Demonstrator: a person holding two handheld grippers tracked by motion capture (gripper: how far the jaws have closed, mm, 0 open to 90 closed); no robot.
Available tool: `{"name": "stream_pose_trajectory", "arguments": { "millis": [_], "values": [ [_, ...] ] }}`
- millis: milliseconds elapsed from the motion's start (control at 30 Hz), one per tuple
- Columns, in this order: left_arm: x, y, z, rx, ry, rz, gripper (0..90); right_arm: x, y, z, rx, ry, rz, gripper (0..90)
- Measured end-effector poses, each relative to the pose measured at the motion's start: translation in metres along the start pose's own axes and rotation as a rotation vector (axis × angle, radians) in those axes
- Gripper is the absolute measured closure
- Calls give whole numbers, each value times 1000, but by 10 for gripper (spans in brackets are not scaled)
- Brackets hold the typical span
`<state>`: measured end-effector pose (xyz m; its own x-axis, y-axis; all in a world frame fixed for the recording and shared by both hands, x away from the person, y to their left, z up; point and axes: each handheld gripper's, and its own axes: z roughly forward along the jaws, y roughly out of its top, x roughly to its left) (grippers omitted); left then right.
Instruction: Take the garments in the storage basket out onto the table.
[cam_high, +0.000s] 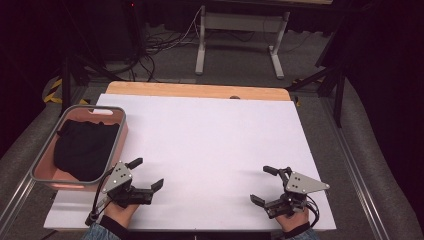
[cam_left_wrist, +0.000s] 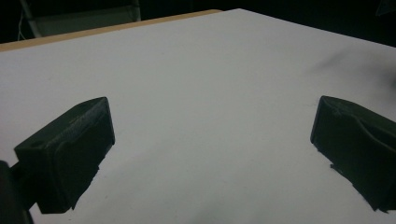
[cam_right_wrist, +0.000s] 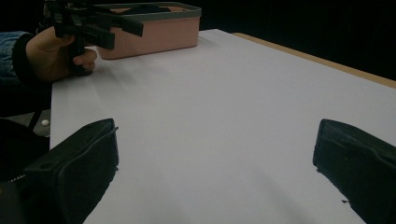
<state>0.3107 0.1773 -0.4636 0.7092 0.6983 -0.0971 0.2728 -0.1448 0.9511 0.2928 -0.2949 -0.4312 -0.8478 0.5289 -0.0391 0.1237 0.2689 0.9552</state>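
A pink basket (cam_high: 120, 137) with a grey rim stands at the table's left edge and holds a black cloth (cam_high: 82, 147). Just right of its near corner, my left gripper (cam_high: 146, 173) rests low over the white table with its jaws wide open and nothing between them. My right gripper (cam_high: 264, 185) sits near the front right of the table, also open and empty. In the left gripper view the left gripper (cam_left_wrist: 212, 130) frames bare white surface. In the right gripper view the right gripper (cam_right_wrist: 215, 156) faces the basket (cam_right_wrist: 154, 35) and the hand holding the left gripper (cam_right_wrist: 93, 23).
The white board (cam_high: 210, 145) lies on a wooden table whose far edge (cam_high: 200, 91) shows beyond it. Behind the table stand a grey desk frame (cam_high: 240, 37) and loose cables (cam_high: 160, 45) on the floor. Dark stands flank both sides.
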Motion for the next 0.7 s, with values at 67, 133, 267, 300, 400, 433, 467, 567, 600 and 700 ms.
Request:
{"name": "stream_pose_trajectory", "arguments": {
  "millis": [67,133,267,300,400,433,467,567,600,700],
  "values": [
    [0,0,1,4,-5,-5,5,0,0,-1,3,-9,-2,11],
    [0,1,1,6,-2,-1,5,0,0,-2,1,-15,0,11],
    [0,3,3,12,-2,6,5,-1,-1,-5,-2,-23,7,11],
    [0,3,3,12,-2,6,5,-1,-1,-5,-2,-24,9,11],
    [0,3,2,22,2,15,5,-1,-1,-5,-5,-20,11,12],
    [0,4,1,24,-1,13,5,-1,-1,-4,0,-19,12,12],
    [0,5,1,27,-2,11,5,-1,-1,-4,2,-18,10,12],
    [0,7,1,36,-14,9,1,0,-1,-4,3,-14,11,15],
    [-1,9,1,38,-21,12,1,0,-1,-4,4,-13,14,16],
    [-2,11,-1,36,-39,22,0,-1,-2,-4,8,-13,17,19]
  ]
}}
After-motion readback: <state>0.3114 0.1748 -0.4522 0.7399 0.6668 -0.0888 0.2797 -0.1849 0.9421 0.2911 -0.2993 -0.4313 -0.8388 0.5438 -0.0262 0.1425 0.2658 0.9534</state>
